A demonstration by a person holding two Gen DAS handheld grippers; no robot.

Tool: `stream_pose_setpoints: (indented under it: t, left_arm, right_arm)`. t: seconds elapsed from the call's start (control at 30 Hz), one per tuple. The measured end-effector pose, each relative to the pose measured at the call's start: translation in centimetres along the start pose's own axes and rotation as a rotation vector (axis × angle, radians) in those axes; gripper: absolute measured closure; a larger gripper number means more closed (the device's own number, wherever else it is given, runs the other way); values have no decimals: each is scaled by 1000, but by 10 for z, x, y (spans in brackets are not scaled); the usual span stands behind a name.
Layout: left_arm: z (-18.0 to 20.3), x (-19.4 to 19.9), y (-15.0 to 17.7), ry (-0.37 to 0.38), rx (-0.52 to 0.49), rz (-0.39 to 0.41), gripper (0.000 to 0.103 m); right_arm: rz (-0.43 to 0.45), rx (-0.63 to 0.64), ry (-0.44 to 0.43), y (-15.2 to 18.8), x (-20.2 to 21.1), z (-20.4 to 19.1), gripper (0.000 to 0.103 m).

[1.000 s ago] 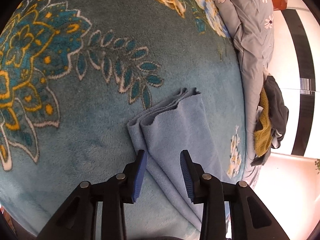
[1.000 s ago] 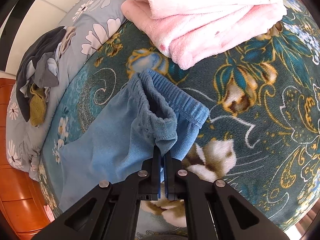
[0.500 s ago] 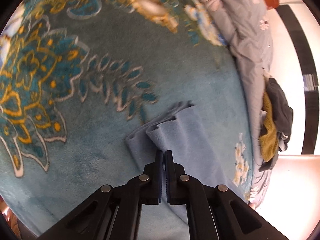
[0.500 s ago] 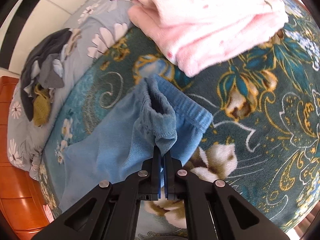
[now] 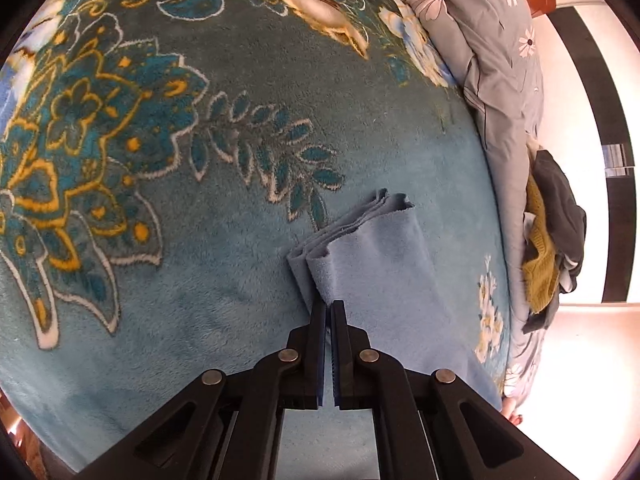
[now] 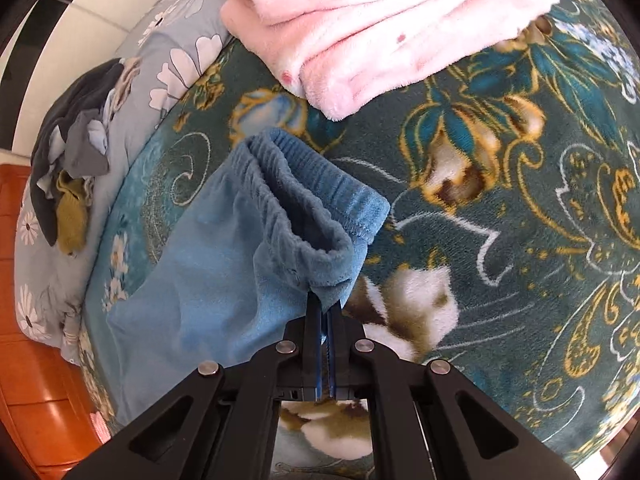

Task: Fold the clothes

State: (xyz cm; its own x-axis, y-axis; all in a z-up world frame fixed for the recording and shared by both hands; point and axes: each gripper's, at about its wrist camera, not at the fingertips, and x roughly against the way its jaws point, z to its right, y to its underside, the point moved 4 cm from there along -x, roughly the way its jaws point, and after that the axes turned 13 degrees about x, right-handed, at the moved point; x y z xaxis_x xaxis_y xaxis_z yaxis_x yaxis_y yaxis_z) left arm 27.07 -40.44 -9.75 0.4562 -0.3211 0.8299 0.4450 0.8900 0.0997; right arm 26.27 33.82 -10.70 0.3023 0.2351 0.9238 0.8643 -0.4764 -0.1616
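Observation:
Light blue fleece pants [image 6: 224, 256] lie on a teal floral blanket [image 6: 520, 240]. My right gripper [image 6: 325, 305] is shut on the near corner of their elastic waistband [image 6: 320, 208], which is lifted and gapes open. In the left wrist view the leg end of the pants [image 5: 376, 252] lies in stacked layers on the blanket [image 5: 180, 240]. My left gripper [image 5: 327, 305] is shut on the near edge of the leg hem, lifting it slightly.
A folded pink fleece garment [image 6: 380, 20] lies on the blanket beyond the waistband. A grey daisy-print quilt [image 5: 500, 60] runs along the bed edge, with a pile of dark grey and mustard clothes [image 5: 552, 240] on it. It shows in the right wrist view [image 6: 68, 176] too. Orange wooden floor [image 6: 36, 380] lies beyond.
My left gripper closed on the pants' leg hem, having been open over it a second ago. The right gripper kept its hold on the waistband and raised it slightly.

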Motion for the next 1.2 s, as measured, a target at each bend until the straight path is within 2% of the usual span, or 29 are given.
stream_pose_setpoints:
  t: [0.17,0.23,0.3,0.33,0.43,0.5,0.6,0.67,0.77,0.9,0.97,1.07,1.13,1.17,1.2]
  left_arm:
    - [10,0,3,30,-14,-11,99]
    - [9,1,3,-3,-34,-5,96]
    - [6,-1,0,-51,-34,-3,83]
    - [4,-2,-1,-75,-34,-3,80]
    - [-2,-2,-3,-4,15,-21,68]
    - [-4,-3,-2,61,50,-26,53]
    - [-6,-6,-3,117,83,-20,47]
    - [-4,-9,-7,158,113,-16,44]
    - [-8,-5,-5,179,123,-10,43]
    - [0,-13,-6,163,96,18,45]
    - [6,-16,-4,178,84,41,47]
    - [11,-18,-4,182,76,51,62]
    - [16,-23,-5,168,68,59,71]
    - [19,-26,-4,151,64,67,87]
    - [20,-28,-5,137,67,73,99]
  right_arm:
    - [-5,16,-18,-1,-3,4,101]
    - [-7,45,-24,1,-1,4,100]
    - [-4,70,-13,1,1,6,96]
    - [-2,72,-11,1,2,7,93]
    - [0,55,-16,1,1,15,81]
    - [4,35,-27,2,1,21,76]
    - [13,3,-52,4,0,29,68]
    - [15,-14,-72,6,-1,32,68]
    - [41,-37,-114,4,-1,34,68]
    - [92,-91,-164,-5,-4,32,68]
    - [108,-126,-182,-7,-7,31,68]
    - [126,-165,-198,-8,-8,30,75]
    - [136,-189,-201,-9,-7,30,86]
    - [137,-196,-200,-9,-5,30,89]
    - [137,-201,-197,-11,-4,28,90]
